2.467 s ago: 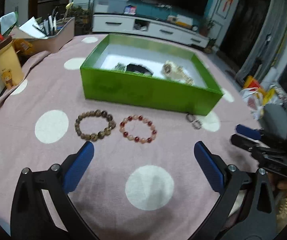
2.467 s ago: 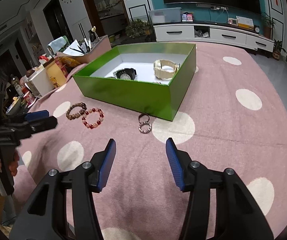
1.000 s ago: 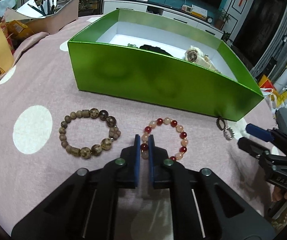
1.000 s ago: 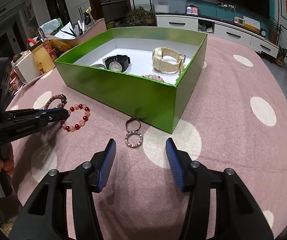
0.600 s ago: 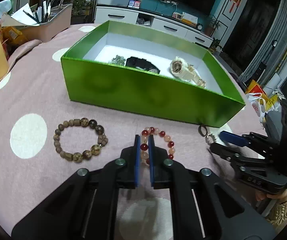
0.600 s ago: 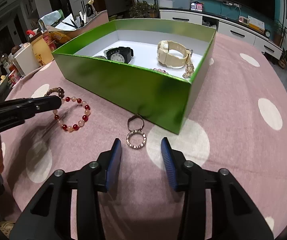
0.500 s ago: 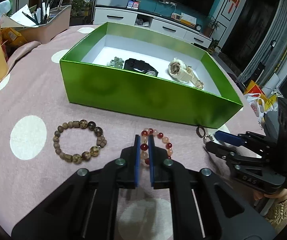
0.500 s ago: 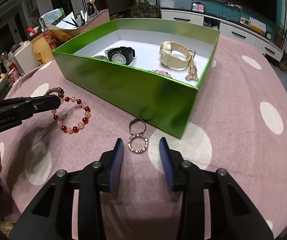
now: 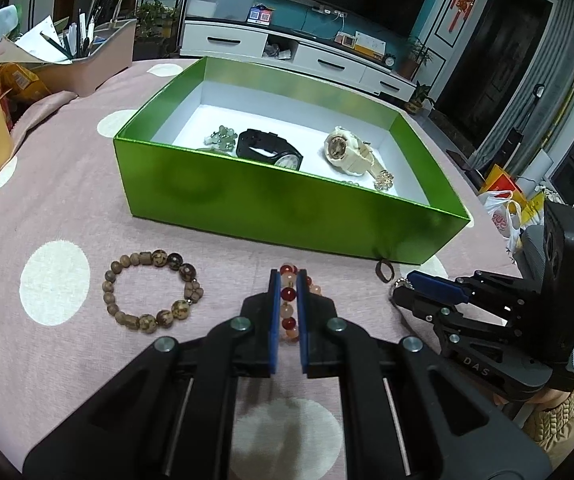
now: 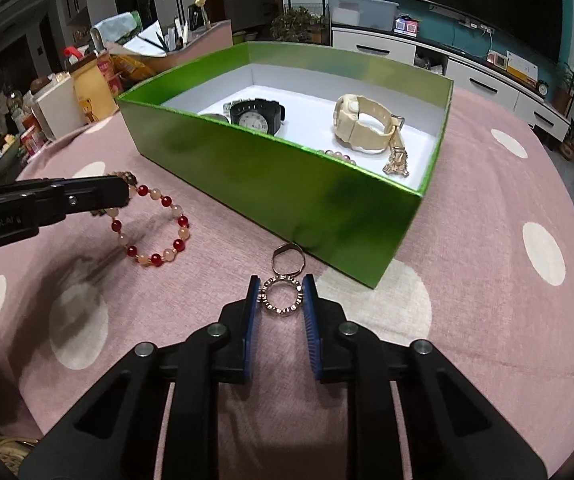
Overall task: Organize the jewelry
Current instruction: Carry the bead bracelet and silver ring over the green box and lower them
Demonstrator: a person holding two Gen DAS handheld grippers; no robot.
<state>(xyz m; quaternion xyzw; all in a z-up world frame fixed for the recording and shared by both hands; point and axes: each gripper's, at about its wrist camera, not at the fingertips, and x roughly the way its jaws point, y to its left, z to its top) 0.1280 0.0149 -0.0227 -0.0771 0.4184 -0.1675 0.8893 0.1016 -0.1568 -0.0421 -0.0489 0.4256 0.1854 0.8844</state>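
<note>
Left hand-held gripper (image 9: 287,300) pinches the red bead bracelet (image 10: 155,224) above the pink polka-dot counter (image 9: 55,208), before the green box (image 9: 271,196). Right hand-held gripper (image 10: 281,300), level, narrowly brackets the jeweled ring (image 10: 281,295); whether it grips, I cannot tell.

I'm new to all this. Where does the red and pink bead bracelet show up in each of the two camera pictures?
Left wrist view: the red and pink bracelet sits bottom centre, pinched between the left gripper pads.
Right wrist view: the same bracelet hangs at left, held by that gripper's tip.
Shared landmark: the green box, just beyond the bracelet in both views.
</note>
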